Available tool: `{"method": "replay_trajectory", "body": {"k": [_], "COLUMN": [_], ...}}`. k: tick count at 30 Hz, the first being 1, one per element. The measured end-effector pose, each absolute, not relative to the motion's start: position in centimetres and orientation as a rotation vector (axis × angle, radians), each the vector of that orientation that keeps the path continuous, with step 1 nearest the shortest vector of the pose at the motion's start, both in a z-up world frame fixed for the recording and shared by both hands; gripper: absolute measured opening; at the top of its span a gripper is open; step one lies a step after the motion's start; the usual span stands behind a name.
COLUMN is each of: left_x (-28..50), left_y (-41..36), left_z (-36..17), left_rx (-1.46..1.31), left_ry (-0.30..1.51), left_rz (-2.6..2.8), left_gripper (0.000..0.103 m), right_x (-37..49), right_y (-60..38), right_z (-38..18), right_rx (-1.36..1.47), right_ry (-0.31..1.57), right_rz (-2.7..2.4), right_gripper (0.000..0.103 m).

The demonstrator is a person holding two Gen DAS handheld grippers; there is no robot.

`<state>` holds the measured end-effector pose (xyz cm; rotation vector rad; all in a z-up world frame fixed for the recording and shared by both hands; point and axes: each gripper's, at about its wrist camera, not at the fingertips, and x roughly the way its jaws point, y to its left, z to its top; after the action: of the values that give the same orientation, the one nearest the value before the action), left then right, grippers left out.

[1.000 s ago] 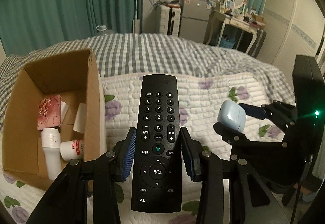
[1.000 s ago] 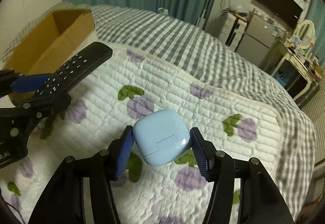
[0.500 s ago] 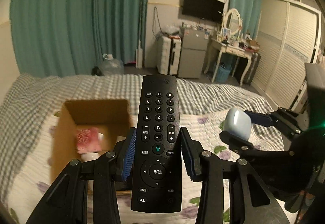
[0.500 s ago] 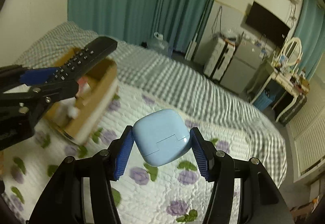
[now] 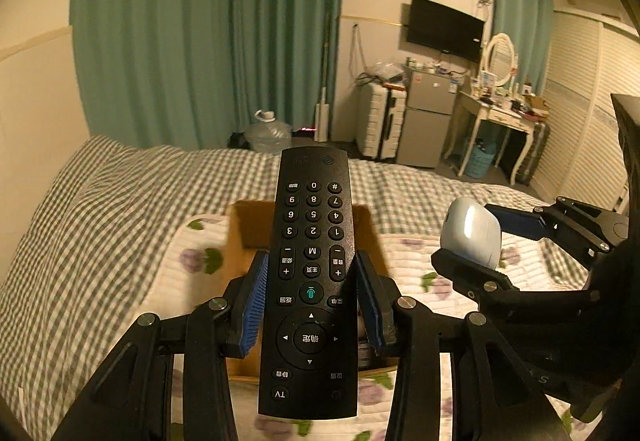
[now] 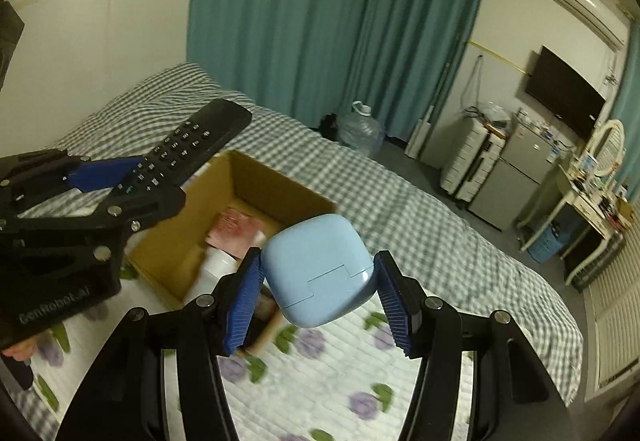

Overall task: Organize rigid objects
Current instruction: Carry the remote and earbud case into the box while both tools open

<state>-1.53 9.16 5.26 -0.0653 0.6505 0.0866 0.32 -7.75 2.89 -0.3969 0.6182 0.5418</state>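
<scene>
My left gripper (image 5: pixel 310 301) is shut on a black TV remote (image 5: pixel 312 281) and holds it in the air above an open cardboard box (image 5: pixel 244 237) on the bed. The remote also shows in the right wrist view (image 6: pixel 188 153). My right gripper (image 6: pixel 318 281) is shut on a light blue rounded case (image 6: pixel 320 273), held just right of and above the box (image 6: pixel 276 197). The case also shows in the left wrist view (image 5: pixel 472 233). The box holds a pink packet (image 6: pixel 236 229) and white containers (image 6: pixel 218 265).
The box sits on a white quilt with purple flowers (image 6: pixel 320 361) over a grey checked bedspread (image 5: pixel 100 221). Beyond the bed are teal curtains (image 5: pixel 208 33), a water jug (image 5: pixel 266 131), a white suitcase (image 5: pixel 378 121), a small fridge (image 5: pixel 424 121) and a dressing table (image 5: pixel 496 117).
Both grippers have risen well above the bed and moved left over the box, each still holding its object. The box now lies directly under the remote.
</scene>
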Motion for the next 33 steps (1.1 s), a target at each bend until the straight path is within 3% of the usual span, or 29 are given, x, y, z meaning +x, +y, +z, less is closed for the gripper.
{"method": "replay_trajectory", "body": {"k": [15, 33], "left_x": [3.6, 9.3], "left_y": [13.0, 12.0], "left_z": [-1.8, -5.7], "left_rx": [-0.073, -0.017], "left_ry": [0.772, 0.864], "left_rz": [0.105, 0.085], "left_gripper": [0.042, 0.042], "right_x": [7.6, 14.2], "right_y": [-1.1, 0.6], "right_z": [-3.4, -8.1], "right_rx": [-0.382, -0.281], "right_ry": [0.727, 0.775], "right_rz": [0.547, 0.579], "right_gripper": [0.056, 0.056]}}
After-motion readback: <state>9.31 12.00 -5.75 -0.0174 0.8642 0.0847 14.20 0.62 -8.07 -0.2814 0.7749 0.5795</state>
